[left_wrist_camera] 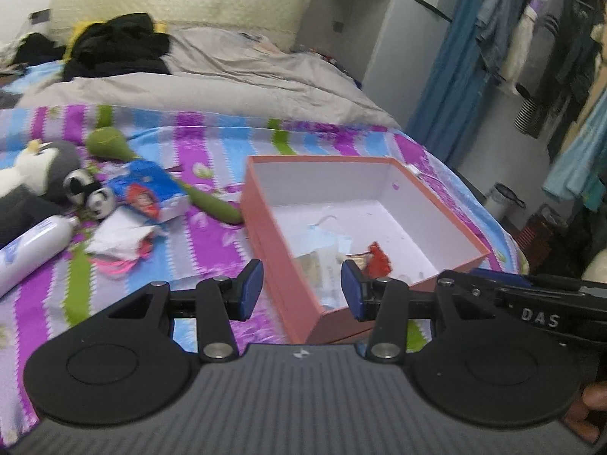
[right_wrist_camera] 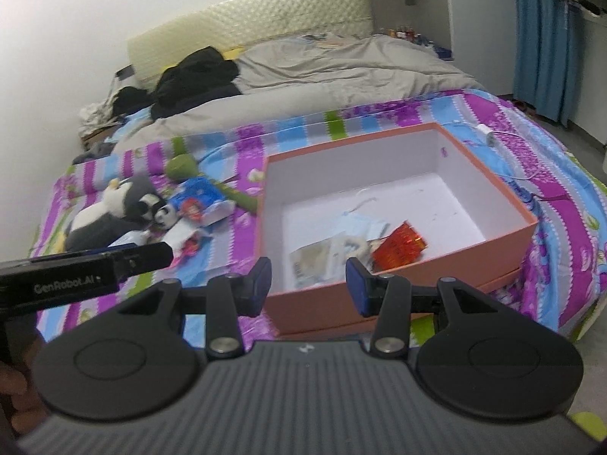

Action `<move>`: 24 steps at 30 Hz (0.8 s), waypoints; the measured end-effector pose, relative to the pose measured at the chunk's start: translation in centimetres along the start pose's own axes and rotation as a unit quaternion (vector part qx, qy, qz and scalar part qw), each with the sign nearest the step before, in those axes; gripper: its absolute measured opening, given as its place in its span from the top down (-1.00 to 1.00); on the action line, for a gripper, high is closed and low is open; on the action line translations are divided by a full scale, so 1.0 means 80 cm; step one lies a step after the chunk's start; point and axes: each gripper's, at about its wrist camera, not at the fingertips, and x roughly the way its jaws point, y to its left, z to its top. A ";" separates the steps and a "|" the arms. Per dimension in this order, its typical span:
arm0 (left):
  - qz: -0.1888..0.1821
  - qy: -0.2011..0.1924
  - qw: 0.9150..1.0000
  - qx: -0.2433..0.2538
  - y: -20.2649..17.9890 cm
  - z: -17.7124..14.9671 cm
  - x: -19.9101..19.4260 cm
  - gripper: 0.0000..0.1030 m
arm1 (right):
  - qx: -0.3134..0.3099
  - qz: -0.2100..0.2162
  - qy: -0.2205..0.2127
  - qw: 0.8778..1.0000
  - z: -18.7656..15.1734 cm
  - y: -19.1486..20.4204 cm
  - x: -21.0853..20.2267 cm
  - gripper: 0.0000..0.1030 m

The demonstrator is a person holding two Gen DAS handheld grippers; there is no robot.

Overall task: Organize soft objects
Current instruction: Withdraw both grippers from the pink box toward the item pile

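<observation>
The left gripper (left_wrist_camera: 302,290) is seen at the lower centre of its own view, its blue pads (left_wrist_camera: 252,288) set moderately apart with nothing between them. The right gripper (right_wrist_camera: 309,286) is likewise held part-way apart and empty, low in the centre of its view.

Beyond both sets of fingers an open orange box (left_wrist_camera: 280,242) is seen on a striped bedsheet (left_wrist_camera: 212,235), occupying the middle of each frame. Inside it, toward the near wall, a red crinkled item (right_wrist_camera: 400,246) lies beside pale blue cloth (right_wrist_camera: 360,227) and a flat packet; what the packet holds cannot be made out through the blur.

To the left of the box a heap of soft things is spread on the sheet: a long green plush toy (left_wrist_camera: 114,142), a blue tissue pack (left_wrist_camera: 151,193), a grey-and-white stuffed animal (left_wrist_camera: 41,170), two small black-and-white plush balls (left_wrist_camera: 77,185) and crumpled white paper (left_wrist_camera: 121,239). A white bottle (left_wrist_camera: 34,244) lies at the left edge.

Further back, a grey duvet (left_wrist_camera: 227,72) and dark clothing (left_wrist_camera: 117,45) are seen toward the upper left.
</observation>
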 end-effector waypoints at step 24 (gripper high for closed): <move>0.090 -0.010 0.991 -0.096 0.140 -0.075 -0.081 0.00 | -0.053 0.098 0.047 0.993 -0.045 0.119 0.048 0.10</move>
